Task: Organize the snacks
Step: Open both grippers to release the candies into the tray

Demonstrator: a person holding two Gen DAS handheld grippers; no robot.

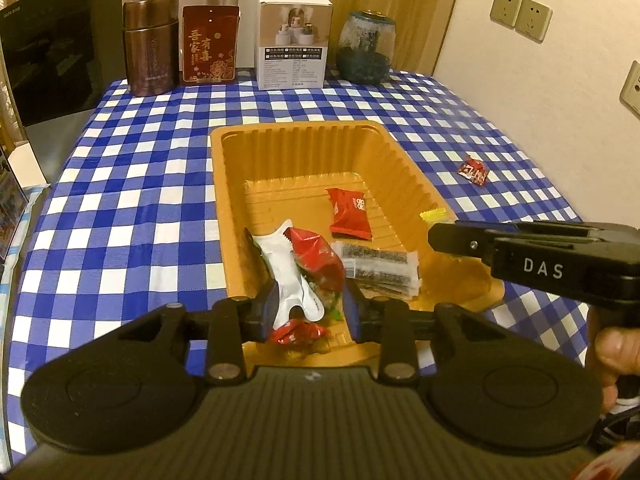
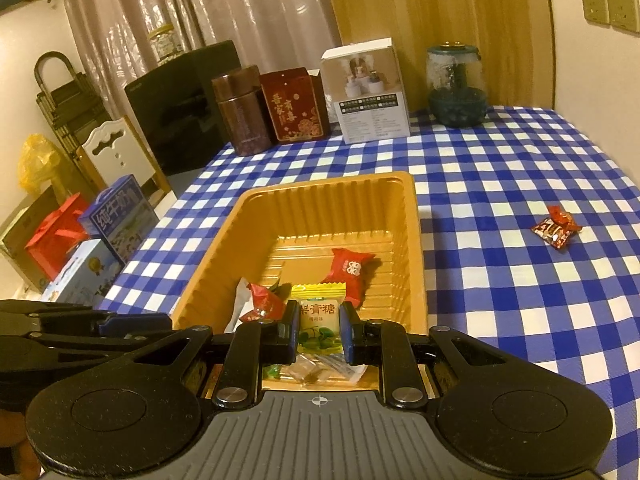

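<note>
Altogether one tray (image 1: 224,184), one loose candy (image 1: 474,171)

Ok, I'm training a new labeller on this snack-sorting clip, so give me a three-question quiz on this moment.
1. True or false: the right gripper is shut on a yellow-green candy packet.
2. Where does the one snack outside the orange tray lie: A) on the checked tablecloth, B) on the white box, C) in the glass jar?
3. Fill in: the left gripper holds its jaws over the ____.

Key: 1 true; 2 A, the red wrapped candy; 3 tray.
</note>
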